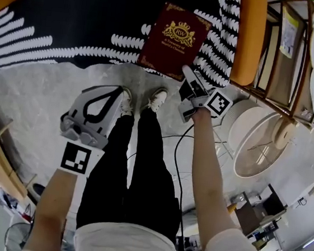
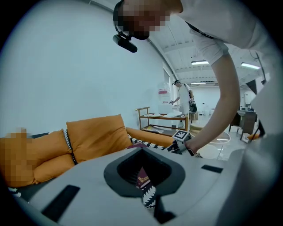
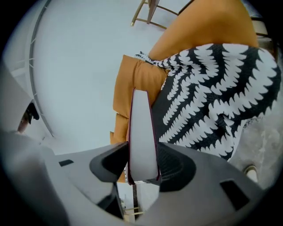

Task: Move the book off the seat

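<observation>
A dark red book [image 1: 175, 40] with a gold crest lies on the black-and-white patterned seat [image 1: 73, 22] of an orange sofa, near its front edge. My right gripper [image 1: 189, 79] is shut on the book's near corner. In the right gripper view the white page edge of the book [image 3: 142, 132] stands between the jaws of the right gripper [image 3: 143, 176], with the pads against both covers. My left gripper [image 1: 112, 94] hangs low beside the person's left leg, shut and holding nothing. In the left gripper view a strip of the book [image 2: 142, 178] shows through the left gripper [image 2: 151, 201].
The person's shoes [image 1: 143, 101] stand at the sofa's front on a pale floor. A round white side table [image 1: 262, 140] and a wooden shelf unit [image 1: 283, 52] are to the right. Orange back cushions [image 2: 97, 137] line the sofa. A cable [image 1: 177, 169] trails from the right gripper.
</observation>
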Available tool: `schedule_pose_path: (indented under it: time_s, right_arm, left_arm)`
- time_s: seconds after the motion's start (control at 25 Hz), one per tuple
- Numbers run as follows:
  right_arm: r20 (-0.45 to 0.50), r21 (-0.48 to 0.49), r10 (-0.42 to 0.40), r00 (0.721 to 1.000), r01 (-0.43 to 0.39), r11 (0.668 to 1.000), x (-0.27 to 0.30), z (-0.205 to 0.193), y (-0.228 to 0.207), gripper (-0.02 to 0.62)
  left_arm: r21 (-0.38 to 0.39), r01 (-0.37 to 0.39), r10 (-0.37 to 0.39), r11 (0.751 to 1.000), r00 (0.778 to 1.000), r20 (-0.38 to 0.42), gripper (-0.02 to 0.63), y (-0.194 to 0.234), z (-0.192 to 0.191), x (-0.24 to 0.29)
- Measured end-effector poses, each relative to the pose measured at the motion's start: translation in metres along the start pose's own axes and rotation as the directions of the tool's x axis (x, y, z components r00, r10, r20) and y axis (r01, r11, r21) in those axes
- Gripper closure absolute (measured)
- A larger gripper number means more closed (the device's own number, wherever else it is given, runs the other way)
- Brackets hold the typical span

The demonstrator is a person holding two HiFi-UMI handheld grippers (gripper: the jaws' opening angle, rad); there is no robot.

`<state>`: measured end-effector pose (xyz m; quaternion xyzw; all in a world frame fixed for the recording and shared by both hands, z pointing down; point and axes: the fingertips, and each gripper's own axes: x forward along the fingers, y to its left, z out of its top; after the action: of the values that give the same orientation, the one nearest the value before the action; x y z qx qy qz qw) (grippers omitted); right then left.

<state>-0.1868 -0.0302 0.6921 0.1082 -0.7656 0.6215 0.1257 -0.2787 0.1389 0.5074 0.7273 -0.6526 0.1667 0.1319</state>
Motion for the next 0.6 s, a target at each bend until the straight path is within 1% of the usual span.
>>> schedule_pose_path:
  time_s: [0.12,0.32,0.4,0.48,0.6]
  right_arm:
    - [0.04,0.015,0.015,0.999,-0.016,1.0,-0.019,-0.004,0.025,0.38]
    - [0.129,0.053,0.011,0.992,-0.018,0.998,-0.07,-0.005,0.048,0.38]
    - [0.151,0.053,0.016,0.988,-0.024,0.998,-0.086,-0.008,0.059,0.38]
    - [0.189,0.059,0.022,0.982,-0.034,0.998,-0.098,-0.007,0.069,0.38]
    - [0.254,0.084,0.018,0.967,-0.041,0.996,-0.12,-0.006,0.085,0.38]
  left_arm:
    - [0.025,0.029,-0.029,0.999,1.0,0.007,0.591,-0.005,0.011,-0.007]
    - [0.067,0.085,-0.086,0.994,0.996,0.023,0.591,-0.021,0.037,-0.007]
    - [0.088,0.102,-0.106,0.991,0.993,0.044,0.591,-0.027,0.049,-0.009]
    - [0.111,0.117,-0.125,0.987,0.99,0.069,0.591,-0.028,0.06,-0.006]
    - [0.125,0.148,-0.158,0.981,0.984,0.08,0.591,-0.037,0.073,-0.007]
